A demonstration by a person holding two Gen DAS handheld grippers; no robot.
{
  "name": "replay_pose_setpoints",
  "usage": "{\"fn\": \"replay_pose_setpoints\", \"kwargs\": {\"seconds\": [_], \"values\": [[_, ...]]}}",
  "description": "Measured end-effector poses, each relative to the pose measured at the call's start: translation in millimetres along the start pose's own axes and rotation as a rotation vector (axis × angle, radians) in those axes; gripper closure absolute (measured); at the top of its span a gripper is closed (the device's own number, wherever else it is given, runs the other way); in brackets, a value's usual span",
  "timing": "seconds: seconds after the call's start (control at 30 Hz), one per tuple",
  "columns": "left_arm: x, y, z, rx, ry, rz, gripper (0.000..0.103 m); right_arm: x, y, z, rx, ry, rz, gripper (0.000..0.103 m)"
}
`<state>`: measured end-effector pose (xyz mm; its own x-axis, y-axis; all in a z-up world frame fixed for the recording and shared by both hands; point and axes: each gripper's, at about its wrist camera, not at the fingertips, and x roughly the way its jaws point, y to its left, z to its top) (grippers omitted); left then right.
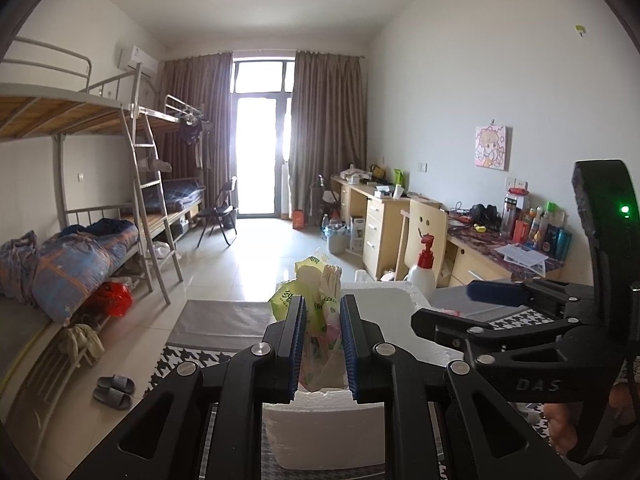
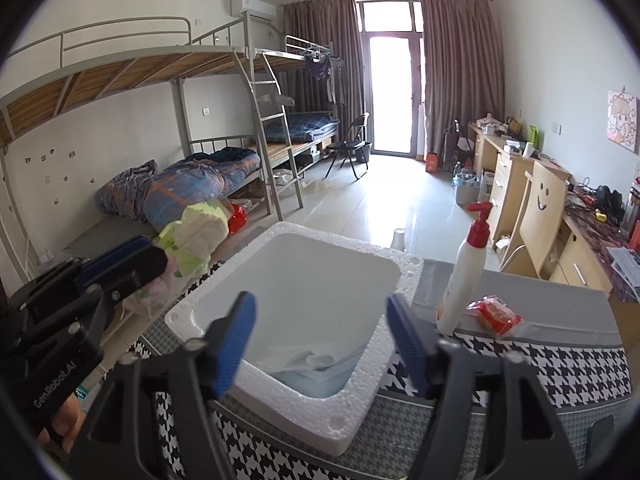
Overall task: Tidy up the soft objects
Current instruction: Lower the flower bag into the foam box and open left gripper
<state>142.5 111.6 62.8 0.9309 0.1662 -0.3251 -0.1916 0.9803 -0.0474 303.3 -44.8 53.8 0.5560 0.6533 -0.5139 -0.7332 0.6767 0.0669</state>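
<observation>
Left wrist view: the left gripper has its jaws clamped on a plastic bag of soft packets, held above the foam box for dropping in; the right gripper hangs with jaws apart, empty, over the box.

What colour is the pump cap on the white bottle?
Red; the pump bottle shows best in the right wrist view.
</observation>
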Motion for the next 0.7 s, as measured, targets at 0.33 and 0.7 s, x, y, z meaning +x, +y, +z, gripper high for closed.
{"fn": "replay_pose_setpoints", "kwargs": {"seconds": [0.33, 0.7], "values": [[7, -5, 0, 0.008, 0.014, -0.018, 0.084, -12, -3, -2, -0.023, -0.038, -0.035, 0.012], [18, -15, -3, 0.019, 0.042, -0.057, 0.084, -22, -21, -10, 0.017, -0.048, -0.058, 0.012]]}}
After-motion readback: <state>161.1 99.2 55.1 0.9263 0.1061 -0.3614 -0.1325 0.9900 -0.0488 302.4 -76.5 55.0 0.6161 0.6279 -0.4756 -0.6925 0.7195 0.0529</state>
